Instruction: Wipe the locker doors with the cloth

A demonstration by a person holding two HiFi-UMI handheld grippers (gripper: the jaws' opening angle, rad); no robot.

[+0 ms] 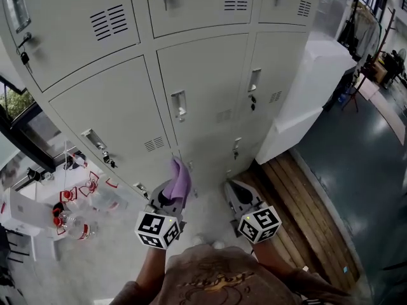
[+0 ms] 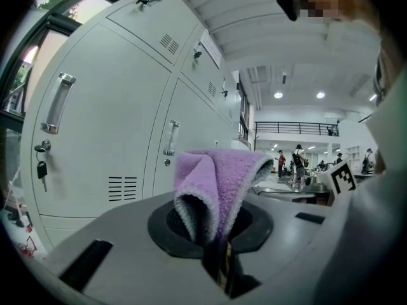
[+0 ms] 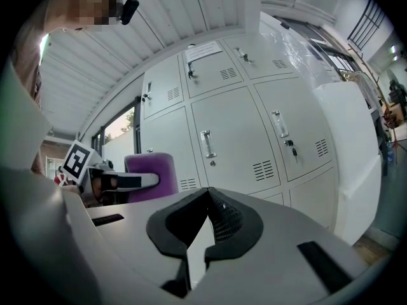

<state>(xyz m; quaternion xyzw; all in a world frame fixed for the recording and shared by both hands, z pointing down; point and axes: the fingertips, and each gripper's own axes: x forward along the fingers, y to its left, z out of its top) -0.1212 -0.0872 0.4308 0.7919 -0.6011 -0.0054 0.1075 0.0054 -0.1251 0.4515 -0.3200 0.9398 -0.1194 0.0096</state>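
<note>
A bank of pale grey locker doors [image 1: 203, 75] with handles, vents and keys fills the head view ahead of me. A folded purple cloth [image 1: 180, 182] stands up out of my left gripper [image 1: 172, 194], which is shut on it, a short way off the lower doors. In the left gripper view the cloth [image 2: 219, 183] rises from between the jaws, with the doors [image 2: 121, 126] to the left. My right gripper [image 1: 234, 188] is beside it, shut and holding nothing; its tips [image 3: 206, 196] meet in its own view, where the cloth [image 3: 156, 170] shows at the left.
Several water bottles [image 1: 76, 218] stand on the floor at lower left by a window. A white wrapped cabinet [image 1: 311, 88] adjoins the lockers on the right, with wooden planks [image 1: 305, 202] below it. Keys [image 1: 24, 57] hang from some locks. People stand far off in the hall [image 2: 297, 164].
</note>
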